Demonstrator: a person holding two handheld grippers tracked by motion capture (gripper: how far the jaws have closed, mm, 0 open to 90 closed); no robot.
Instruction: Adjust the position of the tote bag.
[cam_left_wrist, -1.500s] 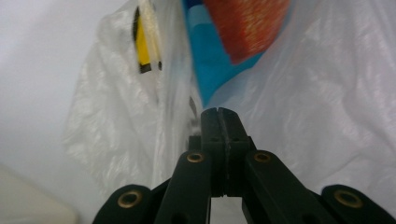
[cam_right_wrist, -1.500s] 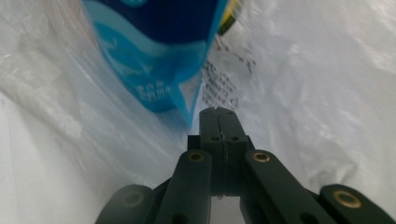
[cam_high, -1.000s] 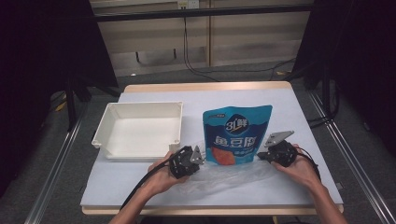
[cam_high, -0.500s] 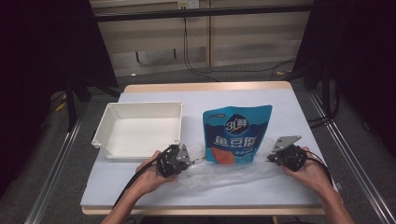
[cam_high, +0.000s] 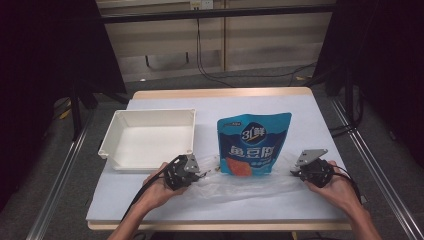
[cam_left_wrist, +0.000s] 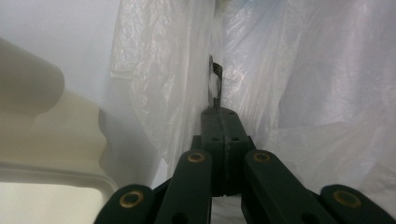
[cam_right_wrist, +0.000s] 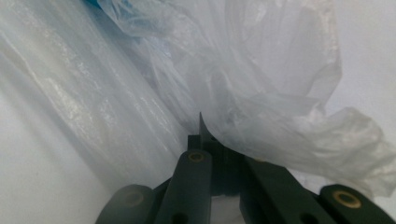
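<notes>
A clear plastic bag (cam_high: 245, 184) is lying crumpled and thin along the near side of the bench (cam_high: 310, 107), stretching between the two hands, its film wrinkled and see-through. The left tool (cam_high: 196, 172) is pinching the bag's left end with jaws closed together; the right tool (cam_high: 296, 172) is gripping the right end likewise. A blue snack pouch (cam_high: 254, 142) is lying just beyond, its near edge overlapping the bag, and a white tray (cam_high: 150, 137) is sitting to the left
</notes>
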